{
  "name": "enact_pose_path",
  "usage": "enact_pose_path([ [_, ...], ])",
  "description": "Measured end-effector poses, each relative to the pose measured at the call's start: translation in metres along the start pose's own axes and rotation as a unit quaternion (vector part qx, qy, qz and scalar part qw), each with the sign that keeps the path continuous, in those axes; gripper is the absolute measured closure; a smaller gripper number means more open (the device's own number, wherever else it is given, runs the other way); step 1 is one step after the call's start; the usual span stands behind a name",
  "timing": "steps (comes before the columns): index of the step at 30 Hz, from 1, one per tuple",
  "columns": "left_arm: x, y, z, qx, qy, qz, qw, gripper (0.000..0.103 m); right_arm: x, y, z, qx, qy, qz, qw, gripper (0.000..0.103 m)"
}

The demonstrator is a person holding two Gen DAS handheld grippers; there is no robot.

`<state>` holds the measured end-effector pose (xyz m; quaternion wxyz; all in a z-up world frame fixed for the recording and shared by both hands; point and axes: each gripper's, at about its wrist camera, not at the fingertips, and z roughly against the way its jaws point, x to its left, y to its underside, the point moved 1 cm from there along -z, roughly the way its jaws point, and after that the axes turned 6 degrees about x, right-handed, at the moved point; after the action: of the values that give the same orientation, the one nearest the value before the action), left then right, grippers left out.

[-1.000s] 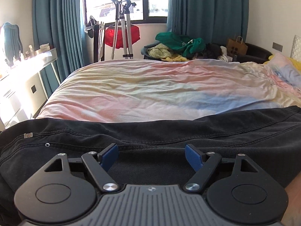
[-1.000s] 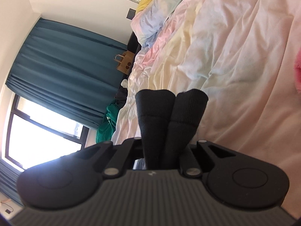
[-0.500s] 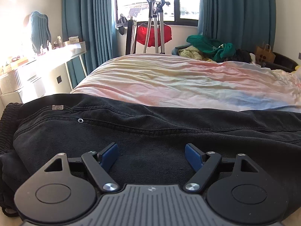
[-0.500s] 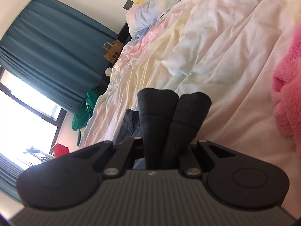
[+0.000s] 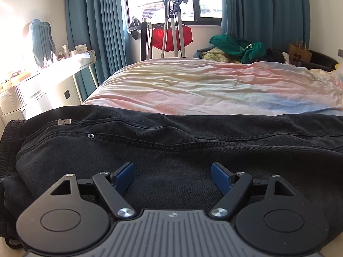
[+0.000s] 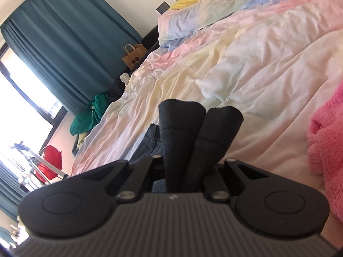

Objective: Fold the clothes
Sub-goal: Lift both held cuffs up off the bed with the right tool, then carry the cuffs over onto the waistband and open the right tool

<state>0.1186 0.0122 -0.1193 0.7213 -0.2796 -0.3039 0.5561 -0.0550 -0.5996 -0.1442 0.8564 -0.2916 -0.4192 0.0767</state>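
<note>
Black denim trousers (image 5: 163, 141) lie across the near edge of the bed, with the ribbed black waistband (image 5: 8, 145) at the left. My left gripper (image 5: 172, 176) is open and empty, its blue pads just above the trousers' cloth. My right gripper (image 6: 200, 117) has sock-covered fingers pressed together, tilted over the pastel duvet (image 6: 246, 68). A dark denim edge of the trousers (image 6: 150, 147) shows just behind and under its fingers. I cannot tell whether any cloth is pinched between them.
A pink fluffy garment (image 6: 325, 150) lies on the bed at the right. A pile of green clothes (image 5: 235, 47), a paper bag (image 5: 299, 52) and a tripod (image 5: 171, 23) stand beyond the bed's far side. A white dresser (image 5: 32, 85) is at the left.
The left gripper has shifted left along the trousers, bringing the waistband end into view. The right gripper has swung and tilted, and the pink garment and denim edge have come into view.
</note>
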Motion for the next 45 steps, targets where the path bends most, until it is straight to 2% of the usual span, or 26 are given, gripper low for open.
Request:
enact_pose_path([
  [6, -0.003, 0.003, -0.003, 0.005, -0.008, -0.018, 0.9998, 0.022, 0.022, -0.002, 0.01, -0.022, -0.009, 0.035, 0.999, 0.094],
  [10, -0.003, 0.004, -0.003, 0.004, -0.009, -0.018, 0.9998, 0.022, 0.047, 0.001, 0.021, -0.043, -0.021, 0.093, 0.995, 0.094],
  [17, -0.004, 0.004, -0.003, 0.004, -0.01, -0.022, 0.9997, 0.021, 0.091, 0.013, 0.039, -0.075, -0.049, 0.19, 0.978, 0.094],
  [25, 0.0, 0.0, -0.001, 0.01, -0.002, -0.013, 0.9999, 0.021, 0.141, 0.037, 0.059, -0.096, -0.099, 0.281, 0.95, 0.094],
  [34, 0.002, -0.002, -0.001, 0.018, 0.001, -0.012, 0.9998, 0.021, 0.189, 0.071, 0.079, -0.11, -0.129, 0.389, 0.906, 0.094],
  [37, 0.003, -0.001, -0.001, 0.018, 0.006, -0.011, 0.9998, 0.021, 0.205, 0.089, 0.085, -0.107, -0.136, 0.431, 0.886, 0.094],
  [42, 0.006, -0.002, 0.003, 0.021, 0.016, -0.011, 0.9996, 0.021, 0.235, 0.129, 0.093, -0.095, -0.146, 0.505, 0.845, 0.094],
  [44, 0.008, -0.002, 0.004, 0.021, 0.02, -0.01, 0.9995, 0.021, 0.245, 0.155, 0.095, -0.084, -0.153, 0.543, 0.821, 0.094],
  [45, 0.008, -0.002, 0.004, 0.02, 0.022, -0.011, 0.9995, 0.021, 0.249, 0.172, 0.097, -0.076, -0.159, 0.566, 0.805, 0.094],
])
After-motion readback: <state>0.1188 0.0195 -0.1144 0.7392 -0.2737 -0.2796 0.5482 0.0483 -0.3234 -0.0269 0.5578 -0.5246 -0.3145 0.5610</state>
